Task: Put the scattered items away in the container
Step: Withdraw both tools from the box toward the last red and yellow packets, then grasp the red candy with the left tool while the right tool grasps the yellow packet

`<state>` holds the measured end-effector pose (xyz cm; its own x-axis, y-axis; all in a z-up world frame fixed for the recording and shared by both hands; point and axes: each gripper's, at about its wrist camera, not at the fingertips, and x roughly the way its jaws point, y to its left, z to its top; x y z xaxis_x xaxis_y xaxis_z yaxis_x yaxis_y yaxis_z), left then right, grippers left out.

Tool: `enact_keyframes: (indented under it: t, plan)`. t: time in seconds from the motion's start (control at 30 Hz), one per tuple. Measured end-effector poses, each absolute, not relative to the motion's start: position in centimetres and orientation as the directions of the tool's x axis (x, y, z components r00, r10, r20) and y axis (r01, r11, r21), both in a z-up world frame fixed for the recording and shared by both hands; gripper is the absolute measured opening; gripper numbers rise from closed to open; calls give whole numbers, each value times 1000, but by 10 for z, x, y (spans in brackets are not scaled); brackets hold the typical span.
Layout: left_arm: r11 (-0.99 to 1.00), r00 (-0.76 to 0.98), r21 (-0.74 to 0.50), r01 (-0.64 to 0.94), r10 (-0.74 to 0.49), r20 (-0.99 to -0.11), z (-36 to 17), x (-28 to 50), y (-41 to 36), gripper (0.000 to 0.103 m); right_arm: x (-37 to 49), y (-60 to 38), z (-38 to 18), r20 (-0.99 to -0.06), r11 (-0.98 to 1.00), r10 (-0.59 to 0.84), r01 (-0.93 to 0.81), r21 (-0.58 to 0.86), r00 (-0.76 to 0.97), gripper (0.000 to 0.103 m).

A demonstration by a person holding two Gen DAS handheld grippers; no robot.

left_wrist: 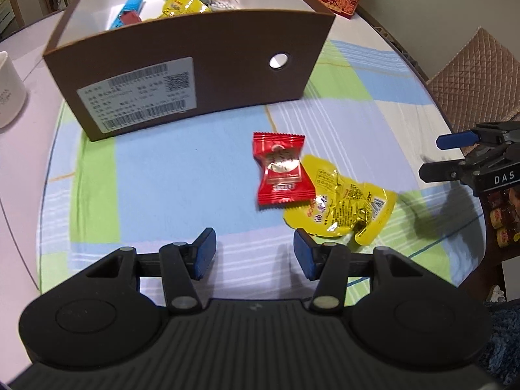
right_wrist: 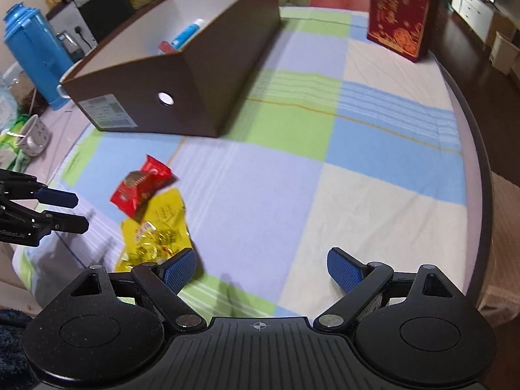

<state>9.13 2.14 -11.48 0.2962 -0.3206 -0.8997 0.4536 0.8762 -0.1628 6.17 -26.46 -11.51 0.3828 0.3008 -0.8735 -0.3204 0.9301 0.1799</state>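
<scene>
Red candy packet (left_wrist: 281, 170) (overlapping yellow packet (left_wrist: 344, 208)), beyond gaping left hand-held gripper (left_wrist: 254, 253)

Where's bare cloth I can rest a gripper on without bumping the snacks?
Free: the checked cloth right of the brown box, up to the red gift box; also the blue patch left of the red packet. Crowded: where the red packet overlaps the yellow packet.

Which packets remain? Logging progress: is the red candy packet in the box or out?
Out. The red candy packet lies on the cloth before the box, overlapping the yellow packet.
</scene>
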Motion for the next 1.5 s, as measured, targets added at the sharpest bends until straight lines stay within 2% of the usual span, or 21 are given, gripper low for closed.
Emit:
enact_keyframes:
  t: [0.6, 0.67, 0.73, 0.87, 1.1, 1.4, 1.43, 1.47, 1.5]
  plan:
    - [868, 298, -193, 457, -355, -886, -144, 135, -23, 47, 67, -278, -110, -872, 952, 270, -250, 178, 408, 90]
    - [870, 300, -191, 455, -351, -887, -148, 140, -25, 42, 67, -277, -108, -866, 948, 283, -256, 189, 412, 90]
    - [871, 301, -180, 458, -343, -890, -151, 142, -25, 33, 67, -273, -107, -861, 942, 297, -274, 194, 412, 90]
    - [870, 311, -175, 461, -343, -886, -150, 140, -14, 28, 66, -257, -107, -850, 913, 355, -340, 226, 389, 90]
    - [897, 344, -149, 417, -308, -887, -138, 135, 24, 27, 62, -204, -126, -860, 810, 447, -519, 272, 247, 90]
    - [915, 372, -152, 374, -298, -879, -127, 122, 47, 27, 59, -150, -159, -904, 769, 373, -616, 173, 211, 90]
    - [916, 373, -150, 373, -295, -880, -127, 120, 48, 27, 56, -146, -161, -909, 760, 352, -636, 138, 224, 88]
    - [917, 372, -150, 370, -294, -880, -127, 119, 49, 27, 51, -141, -161, -914, 748, 319, -659, 80, 251, 75]
    - [918, 372, -150, 367, -293, -881, -128, 118, 50, 27, 48, -138, -160, -916, 737, 290, -676, 27, 279, 73]
